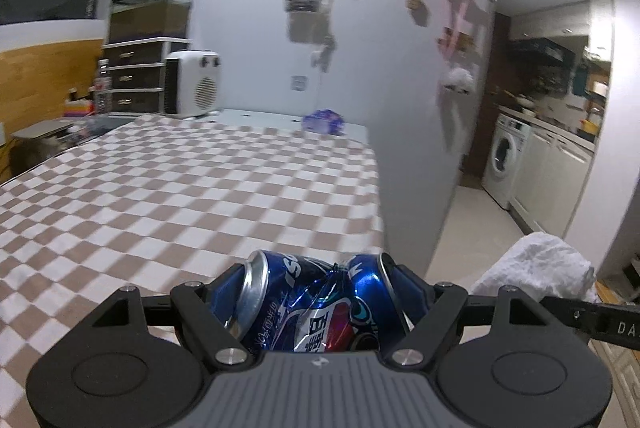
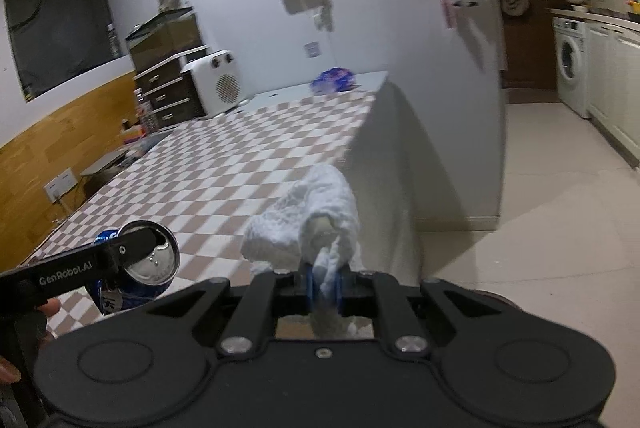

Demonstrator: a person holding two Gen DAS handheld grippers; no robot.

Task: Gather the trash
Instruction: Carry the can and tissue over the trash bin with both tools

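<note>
Crushed blue can [image 1: 320,304] clamped sideways in left gripper [image 1: 320,292], 1 finger on each end, dented middle facing cam. Same can seen end-on in right wrist view, silver base toward cam, left finger [image 2: 132,244] across it. Right gripper [image 2: 325,288] pinched near-together on crumpled white paper towel [image 2: 308,220], blue pads [image 2: 310,286] squeezing lower end, rest of wad bulging up + fwd past tips. Towel also visible at right edge of left wrist view, beside can, not touching as far as visible. Both held above near part of checkered tablecloth [image 1: 180,196] on table. Far end of table: purple packet [image 1: 323,121], white heater [image 1: 192,84], drawer unit [image 1: 134,76]. Washing machine [image 2: 570,62] in kitchen at right. Bit of hand [image 2: 48,306] at left edge of right wrist view. Frames motion-blurred.
</note>
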